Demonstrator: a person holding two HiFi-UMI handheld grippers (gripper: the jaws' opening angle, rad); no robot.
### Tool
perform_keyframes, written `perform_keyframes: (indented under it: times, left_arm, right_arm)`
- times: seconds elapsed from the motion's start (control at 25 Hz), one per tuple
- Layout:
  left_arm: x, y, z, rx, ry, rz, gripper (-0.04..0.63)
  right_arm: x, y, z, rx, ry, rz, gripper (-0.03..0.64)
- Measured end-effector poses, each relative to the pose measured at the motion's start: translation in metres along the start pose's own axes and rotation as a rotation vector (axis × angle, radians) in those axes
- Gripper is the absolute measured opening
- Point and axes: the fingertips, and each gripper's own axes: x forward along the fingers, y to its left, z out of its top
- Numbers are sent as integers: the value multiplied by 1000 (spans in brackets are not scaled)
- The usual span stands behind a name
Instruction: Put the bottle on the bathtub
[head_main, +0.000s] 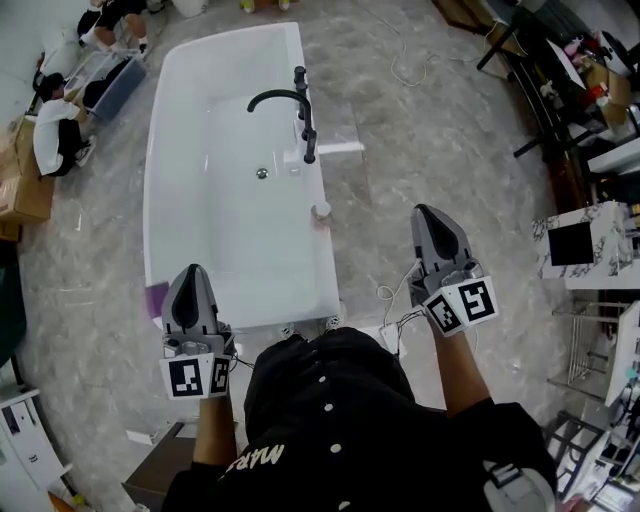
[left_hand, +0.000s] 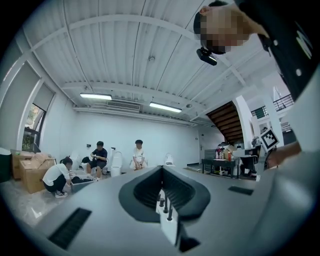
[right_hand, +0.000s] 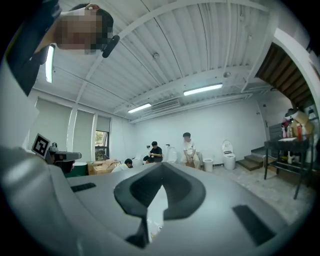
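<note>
**Head view: both grippers closed with nothing held, bottle on the tub's right rim**

Left gripper: jaws together to a point. Its own view confirms this, the dark pads meeting with nothing between them. It hangs over the near left corner of the bathtub. A small purple item lies on the rim just beside it.

Right gripper: jaws likewise pressed together, with only a thin pale slit showing in its own view. It is over the grey floor, to the right of the tub and apart from it. A white cable trails on the floor near it.

Bottle: small, white-topped, seen from above. It is upright on the right rim, between the two grippers and nearer the right one.

Farther along the same rim stands a black faucet, its spout arching over the basin toward the drain.

Surroundings: people crouch beside cardboard boxes beyond the tub's far left, and a cluttered table stands at upper right.

Both gripper views look level across the room to people seated by the far wall. A toilet and a staircase are also in sight.
</note>
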Motion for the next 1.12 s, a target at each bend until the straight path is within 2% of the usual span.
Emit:
perform_keyframes:
  times: [0.24, 0.6, 1.12]
  left_arm:
    - [-2, 12, 12, -9, -43, 7, 11]
    - [-21, 40, 18, 21, -36, 60, 11]
    - [-26, 50, 18, 34, -38, 88, 11]
  right_arm:
    - [-14, -6, 18, -30, -45, -58, 2]
    - [-27, -13, 22, -61, -75, -118, 2]
    - [-23, -10, 18, -41, -72, -124, 2]
